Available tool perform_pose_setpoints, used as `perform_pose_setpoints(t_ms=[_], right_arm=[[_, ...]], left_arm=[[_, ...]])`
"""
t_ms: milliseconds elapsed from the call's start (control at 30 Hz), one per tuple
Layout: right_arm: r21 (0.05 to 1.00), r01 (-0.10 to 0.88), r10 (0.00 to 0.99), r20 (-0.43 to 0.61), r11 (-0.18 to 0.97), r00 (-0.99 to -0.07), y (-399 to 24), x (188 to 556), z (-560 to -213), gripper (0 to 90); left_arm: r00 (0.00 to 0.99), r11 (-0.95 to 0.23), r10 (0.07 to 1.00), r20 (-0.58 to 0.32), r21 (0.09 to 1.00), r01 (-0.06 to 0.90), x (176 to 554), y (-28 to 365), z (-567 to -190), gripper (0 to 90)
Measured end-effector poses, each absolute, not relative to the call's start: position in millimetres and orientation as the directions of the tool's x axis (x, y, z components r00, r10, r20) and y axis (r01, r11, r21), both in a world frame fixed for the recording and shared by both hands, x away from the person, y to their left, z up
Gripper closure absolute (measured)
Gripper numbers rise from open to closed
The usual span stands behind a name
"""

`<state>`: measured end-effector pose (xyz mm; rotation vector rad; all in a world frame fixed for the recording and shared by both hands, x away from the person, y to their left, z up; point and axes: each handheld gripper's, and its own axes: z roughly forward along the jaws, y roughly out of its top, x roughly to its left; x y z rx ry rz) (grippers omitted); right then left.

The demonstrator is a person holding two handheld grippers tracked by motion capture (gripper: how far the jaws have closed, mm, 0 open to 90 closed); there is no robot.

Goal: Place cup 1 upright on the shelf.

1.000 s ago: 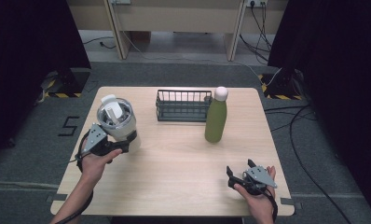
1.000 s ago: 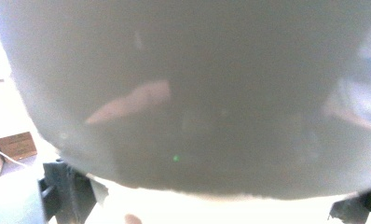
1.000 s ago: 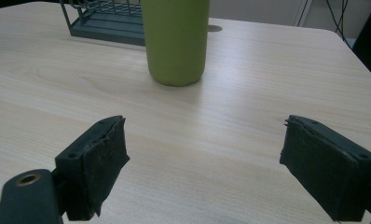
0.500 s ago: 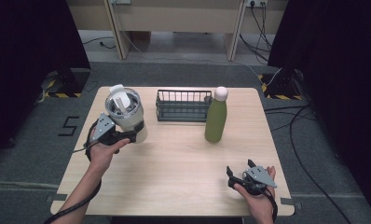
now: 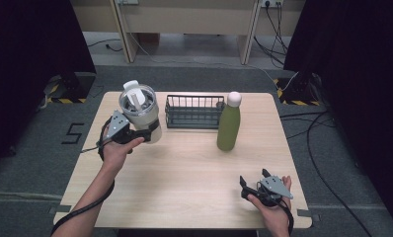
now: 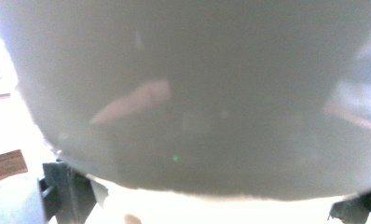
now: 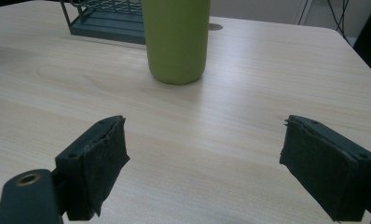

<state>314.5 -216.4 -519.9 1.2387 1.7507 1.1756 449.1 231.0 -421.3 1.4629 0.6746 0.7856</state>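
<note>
My left gripper [image 5: 144,133] clamps the big silver metal tumbler with the clear lid [image 5: 139,112], lifted at the centre left of the high view, just left of the dark wire basket [image 5: 193,111]. My right gripper [image 5: 253,186], lower right, stands wide and empty, facing the green bottle [image 7: 176,39].

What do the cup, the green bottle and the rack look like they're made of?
Cup: probably steel, pale glossy coat that mirrors shapes up close.
Green bottle: likely coated metal, matte olive with a soft sheen; pale cap.
Rack: thin dark wire, apparently painted metal.
</note>
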Motion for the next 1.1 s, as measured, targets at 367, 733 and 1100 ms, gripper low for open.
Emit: perform_pose_setpoints(t_ms=[367,733,1100], right_arm=[[0.934,0.33,0.949,-0.026,0.135,-0.314,-216.3,314.4,-519.8,13.9],[0.935,0.329,0.949,-0.025,0.133,-0.313,-216.5,314.5,-519.5,14.0],[0.935,0.329,0.95,-0.022,0.13,-0.312,-217.0,314.6,-519.9,14.0]], left_arm=[[0.604,-0.052,0.793,0.082,0.996,-0.066,466.5,215.8,-410.2,9.8],[0.609,-0.042,0.789,0.081,0.996,-0.079,482.2,202.2,-400.2,9.8],[0.612,-0.049,0.787,0.083,0.996,-0.071,501.8,187.6,-398.5,9.8]])
